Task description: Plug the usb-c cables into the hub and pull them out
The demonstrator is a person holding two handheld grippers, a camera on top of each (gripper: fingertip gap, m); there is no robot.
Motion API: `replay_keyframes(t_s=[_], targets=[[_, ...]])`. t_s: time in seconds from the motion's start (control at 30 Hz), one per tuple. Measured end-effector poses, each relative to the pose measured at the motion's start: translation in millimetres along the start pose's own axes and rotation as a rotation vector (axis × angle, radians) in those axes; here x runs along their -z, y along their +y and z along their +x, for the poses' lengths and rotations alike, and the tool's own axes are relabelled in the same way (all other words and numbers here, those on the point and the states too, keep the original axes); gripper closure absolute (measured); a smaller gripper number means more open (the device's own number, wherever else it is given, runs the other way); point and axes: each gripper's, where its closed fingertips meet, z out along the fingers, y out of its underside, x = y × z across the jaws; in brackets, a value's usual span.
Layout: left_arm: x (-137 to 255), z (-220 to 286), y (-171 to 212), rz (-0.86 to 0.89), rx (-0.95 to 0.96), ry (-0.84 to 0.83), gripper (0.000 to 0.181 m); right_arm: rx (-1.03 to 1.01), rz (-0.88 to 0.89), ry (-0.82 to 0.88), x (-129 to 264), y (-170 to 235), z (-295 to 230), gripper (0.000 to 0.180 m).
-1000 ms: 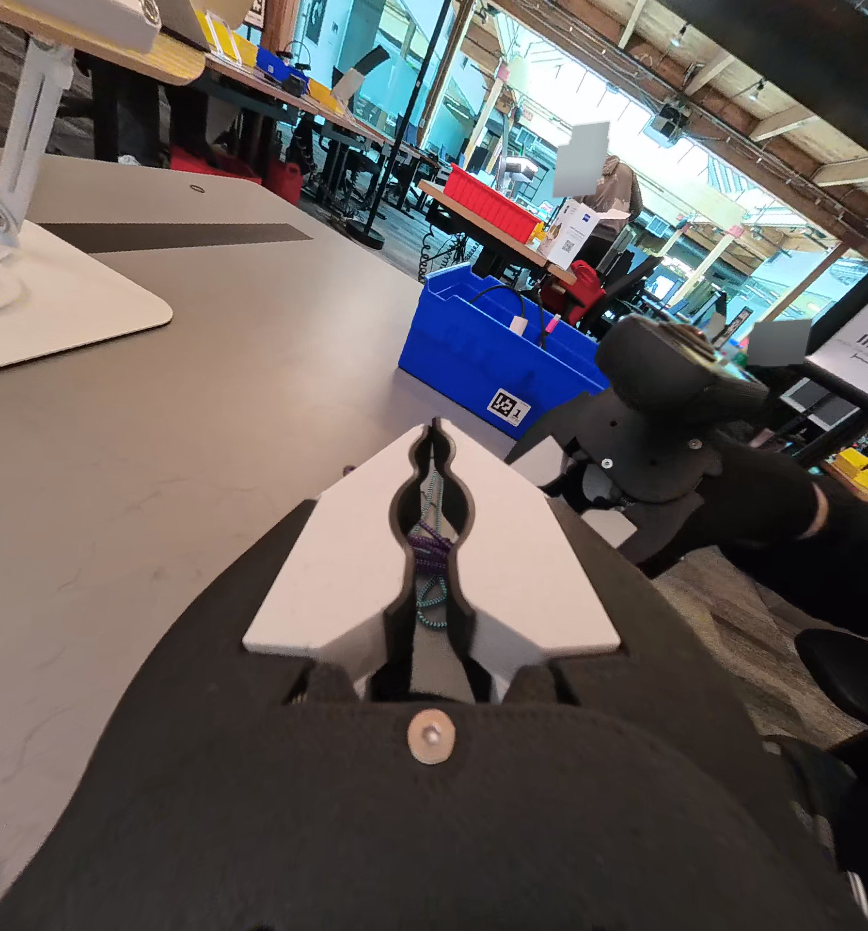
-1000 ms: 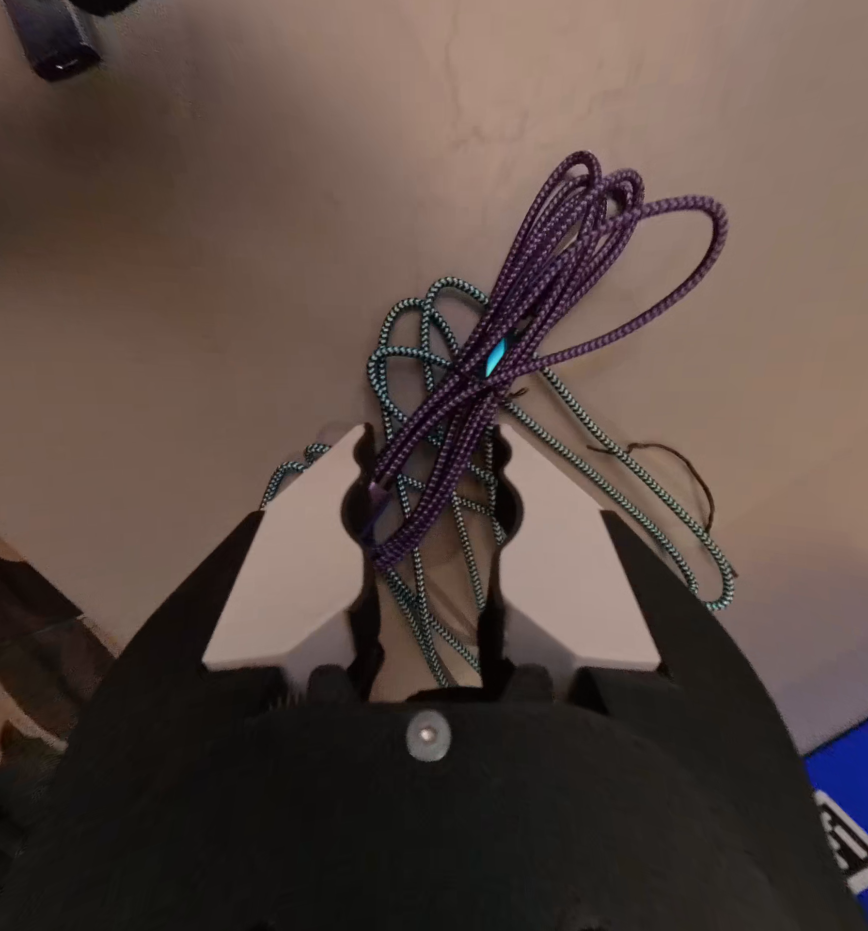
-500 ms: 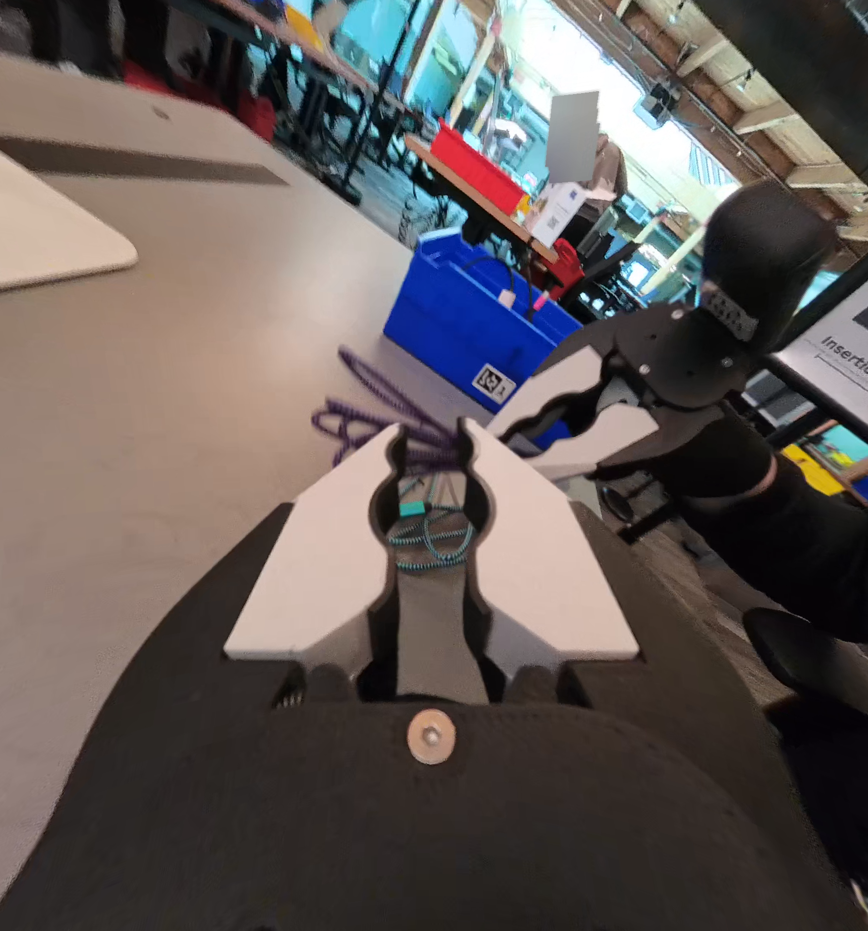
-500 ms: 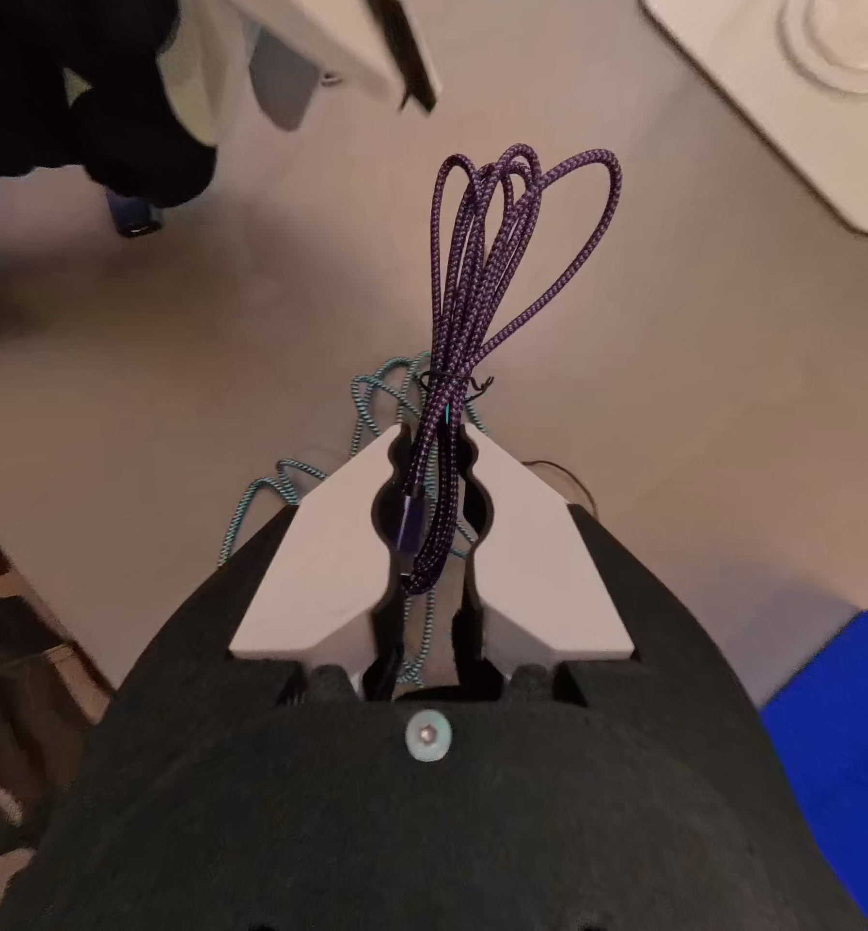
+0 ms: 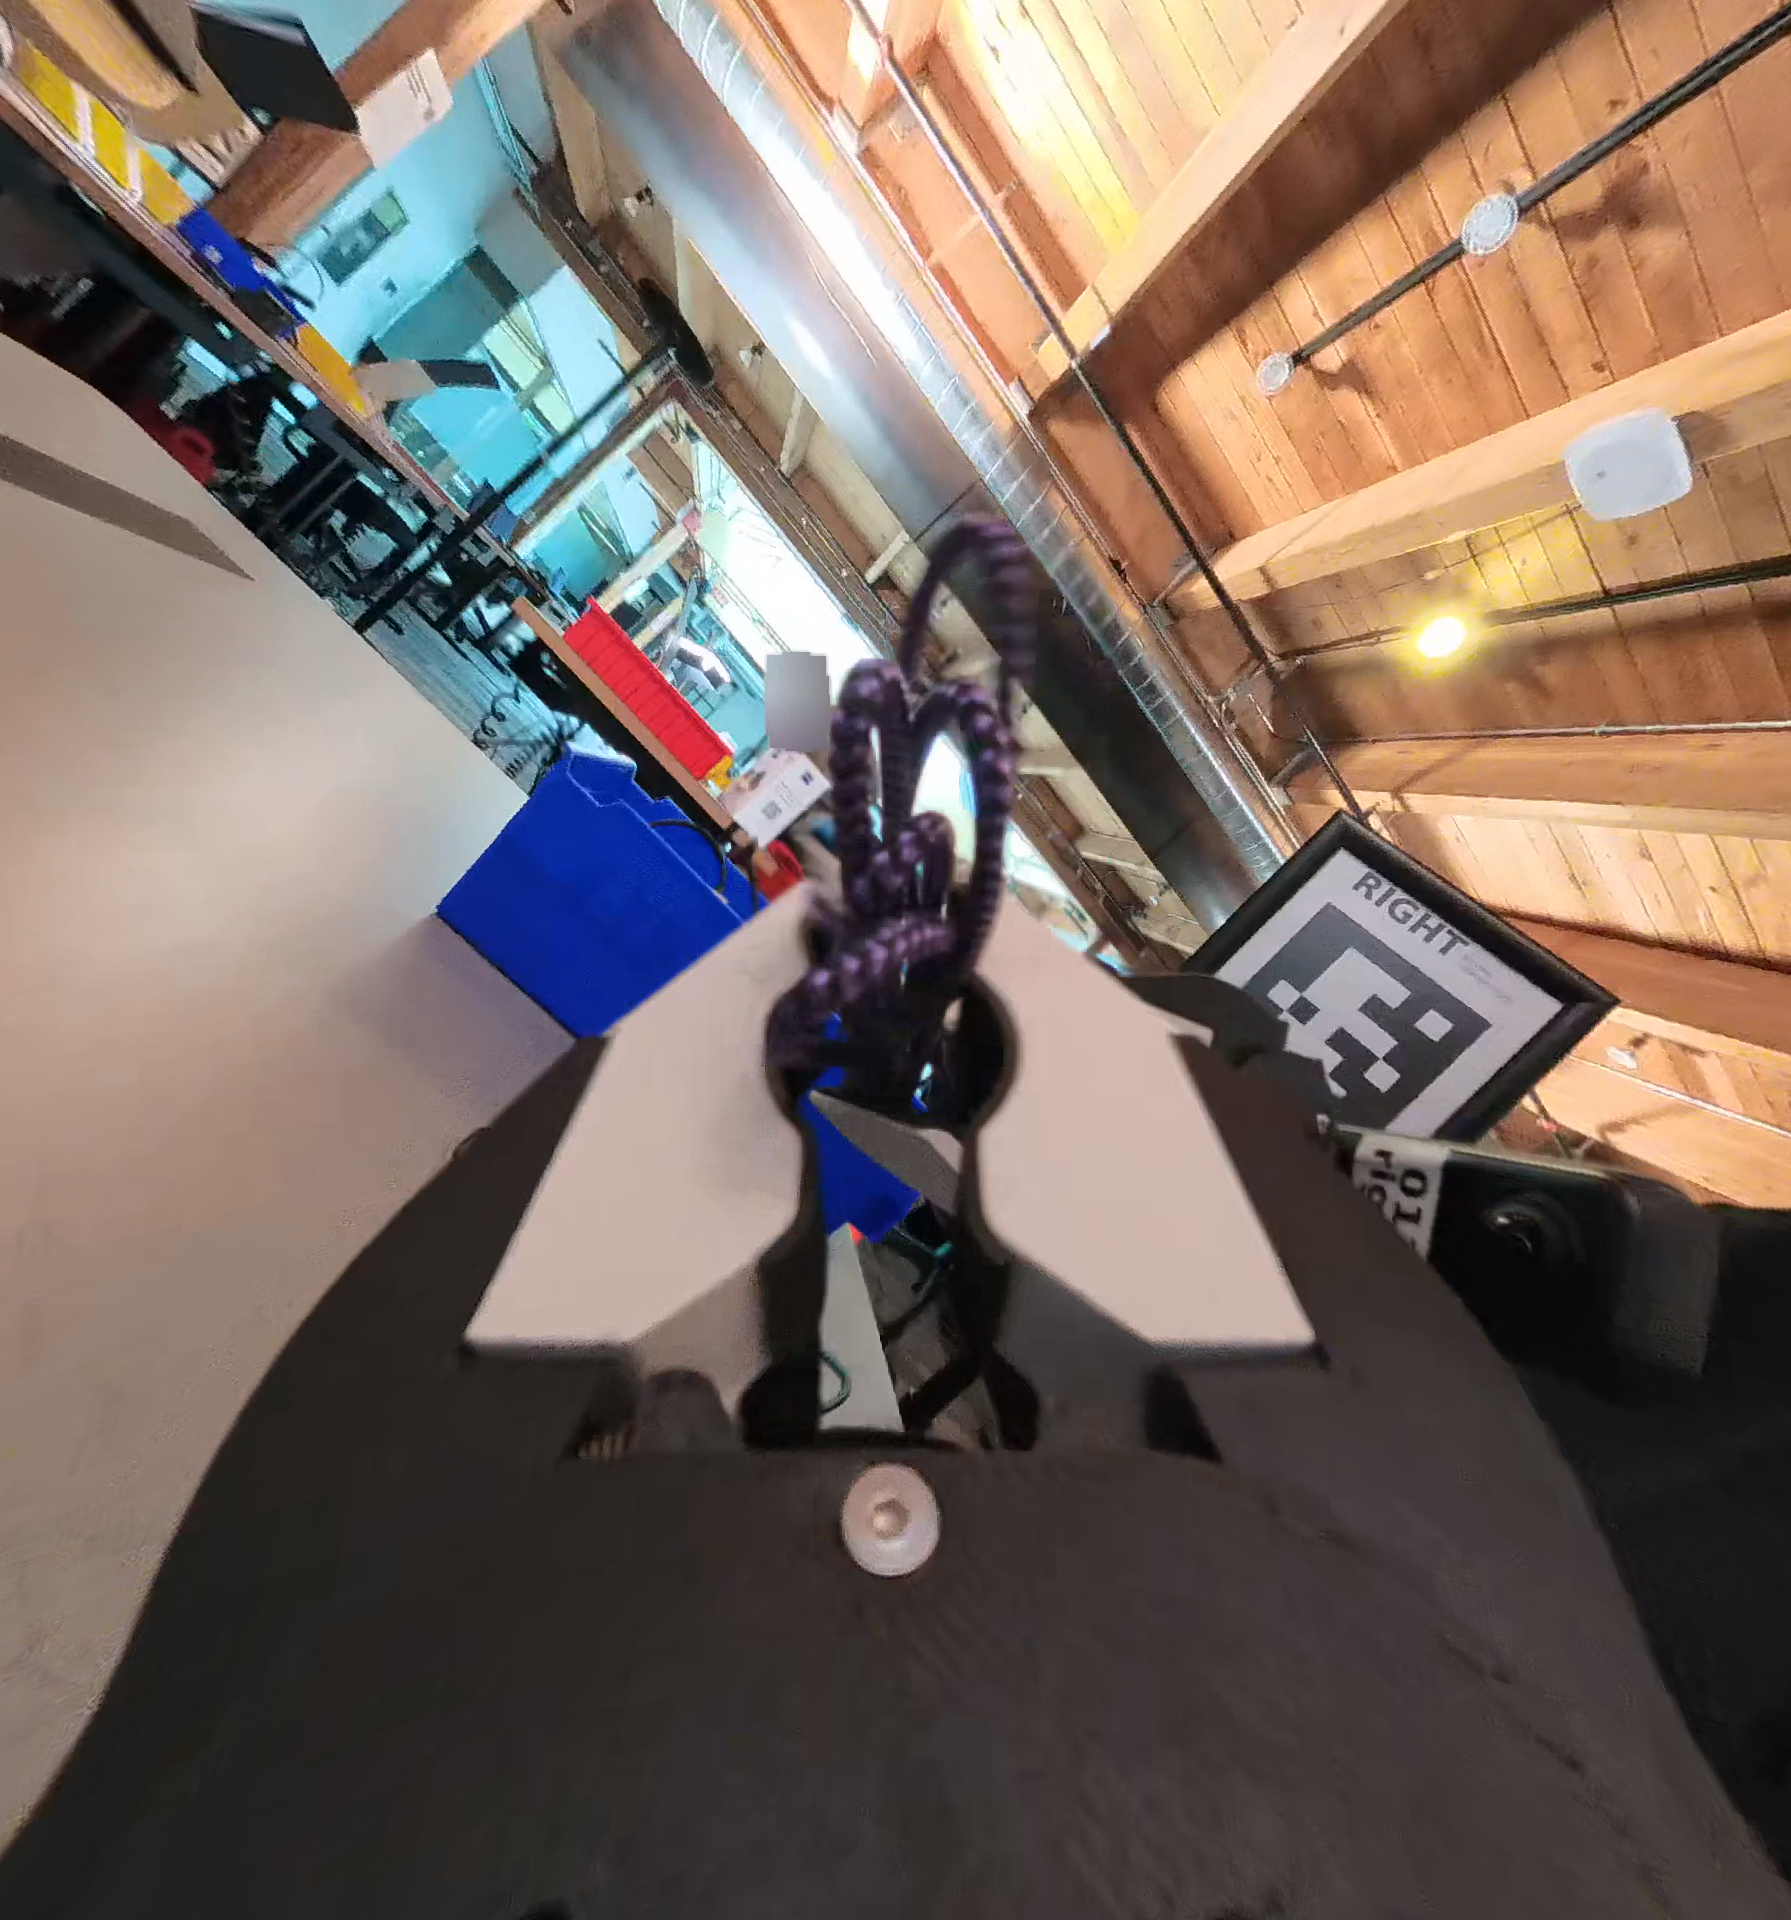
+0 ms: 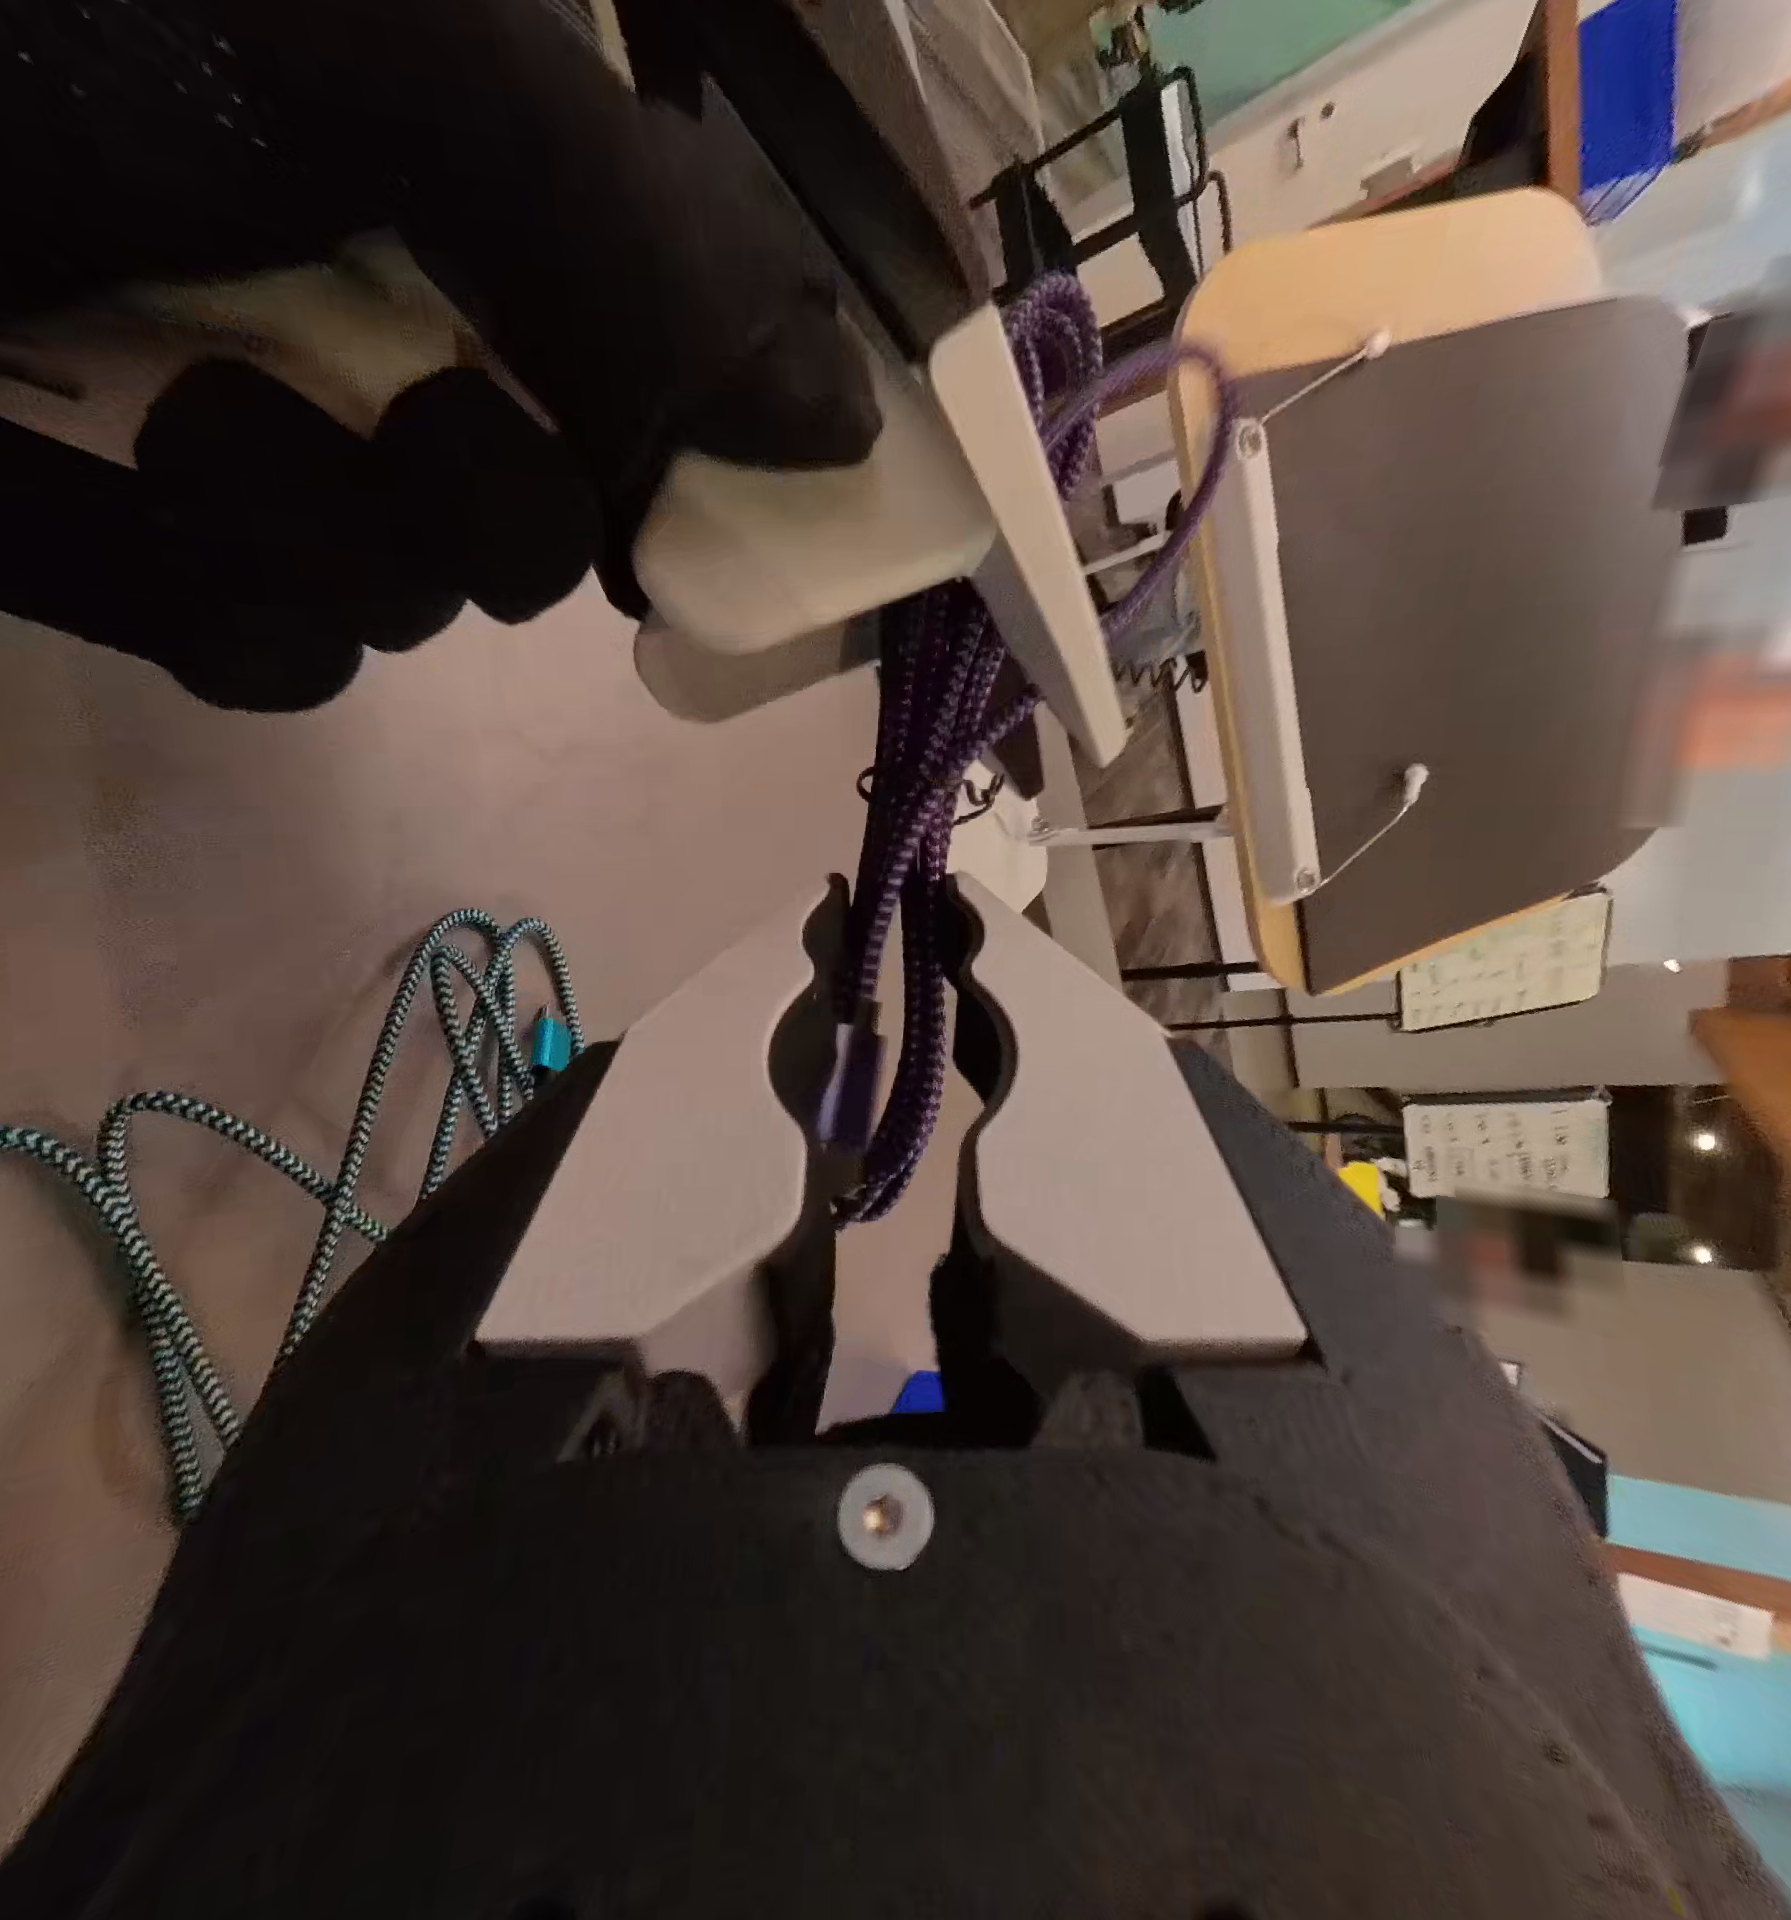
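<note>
Striped cable (image 6: pixel 247 1132) on table (image 6: pixel 455 831) (left of bundle (image 6: pixel 901 997)).

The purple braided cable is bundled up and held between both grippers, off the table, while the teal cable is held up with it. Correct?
Not quite. The teal cable lies loose on the table, as the right wrist view shows. The purple cable is bundled and held off the table between the right gripper and the left gripper.

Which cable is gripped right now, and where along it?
The purple cable: the right hand-held gripper pinches its bundled strands near the plug; the left hand-held gripper closes on the loops.
</note>
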Motion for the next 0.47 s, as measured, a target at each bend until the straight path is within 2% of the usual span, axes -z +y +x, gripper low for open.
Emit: replay_keyframes(t_s=[0.03,0.17,0.23,0.33,0.37,0.47], targets=[[1.8,1.4,-2.1,0.012,-0.007,0.006,0.172,0.011,0.011,0.004,0.0,-3.1,-0.1,0.164],[5.5,7.3,-8.8,0.042,-0.046,0.016,0.175,-0.048,0.064,-0.059,1.2,-12.0,-1.4,0.158],[7.1,11.2,-10.2,0.037,-0.053,0.041,0.176,-0.1,0.101,-0.124,5.4,-17.6,-0.4,0.138],[11.2,17.3,-13.1,0.027,-0.064,0.07,0.177,-0.153,0.174,-0.261,19.5,-27.4,-2.7,0.127],[12.4,21.9,-13.6,0.017,-0.062,0.098,0.177,-0.172,0.227,-0.318,27.9,-33.4,-3.1,0.126],[16.3,42.0,-9.4,-0.051,0.007,0.242,0.177,-0.216,0.376,-0.404,56.1,-44.1,16.3,0.139]])
